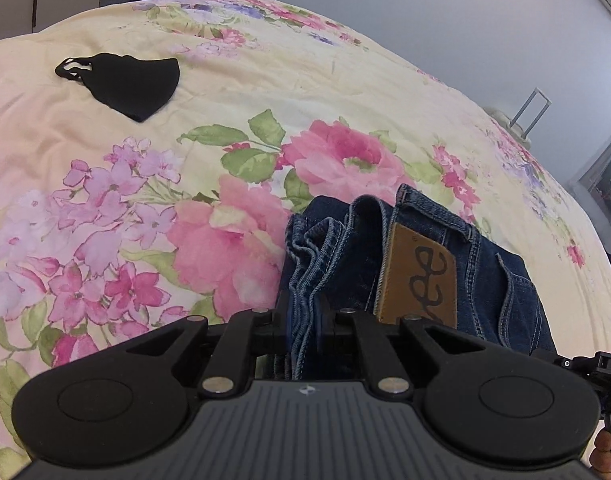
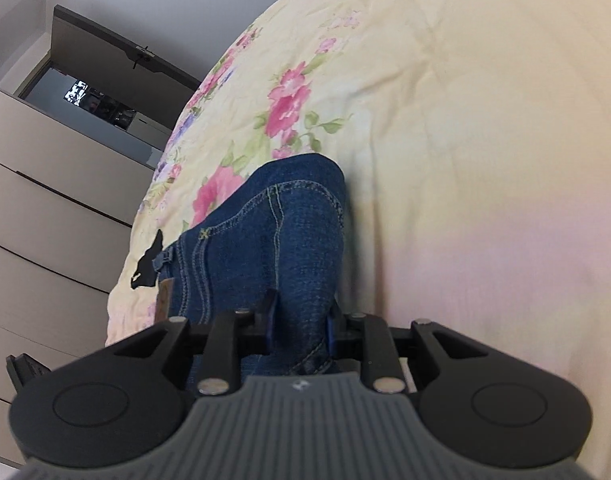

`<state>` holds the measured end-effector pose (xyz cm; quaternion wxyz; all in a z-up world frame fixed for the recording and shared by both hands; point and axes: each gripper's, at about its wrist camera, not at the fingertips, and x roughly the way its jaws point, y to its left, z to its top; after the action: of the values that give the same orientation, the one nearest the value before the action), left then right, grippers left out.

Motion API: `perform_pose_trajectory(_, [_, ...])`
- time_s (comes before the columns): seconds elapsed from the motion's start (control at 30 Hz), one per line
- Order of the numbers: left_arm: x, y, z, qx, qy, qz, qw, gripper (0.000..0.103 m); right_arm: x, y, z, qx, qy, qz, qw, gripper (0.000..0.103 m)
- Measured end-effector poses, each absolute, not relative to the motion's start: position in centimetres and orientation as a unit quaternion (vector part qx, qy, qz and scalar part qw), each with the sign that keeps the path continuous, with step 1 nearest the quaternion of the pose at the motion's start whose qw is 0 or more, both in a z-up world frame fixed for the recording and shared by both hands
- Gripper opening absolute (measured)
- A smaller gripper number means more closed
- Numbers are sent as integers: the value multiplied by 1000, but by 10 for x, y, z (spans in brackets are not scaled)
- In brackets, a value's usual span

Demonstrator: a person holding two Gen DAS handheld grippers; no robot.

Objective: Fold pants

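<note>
On the floral yellow bedspread (image 1: 345, 80), toward its near edge, the dark blue denim pants (image 1: 425, 240) lie partly bunched, brown leather patch (image 1: 419, 280) up. My left gripper (image 1: 303, 320) is clamped on the stacked hem layers, my right gripper (image 2: 301, 320) on a thick denim fold. I should lower both evenly, keep the layers aligned and taut, and steer clear of the black face mask (image 1: 125, 80) near the far corner.

A home bedroom: a bed with a floral bedspread (image 1: 305, 92), beside a drawer unit (image 2: 45, 208) and doorway (image 2: 105, 108)
</note>
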<state>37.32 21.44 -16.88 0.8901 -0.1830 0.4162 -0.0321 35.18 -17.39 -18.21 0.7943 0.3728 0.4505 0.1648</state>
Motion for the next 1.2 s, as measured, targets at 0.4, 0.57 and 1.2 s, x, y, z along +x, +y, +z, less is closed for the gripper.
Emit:
perform_pose_trajectory(0.4, [328,187,-76,-68,343,27,936,32,328,-165,-117,209,403,142,879,45])
perform_pose_trajectory(0.57, [277,153,-15,-10,297,30,954,49,271,-159,-48,116,339,154,921,63])
perform_pose_trajectory(1.2, [94,71,9,37,265,45,962,93,31,-164,12,82,238,107,962,82])
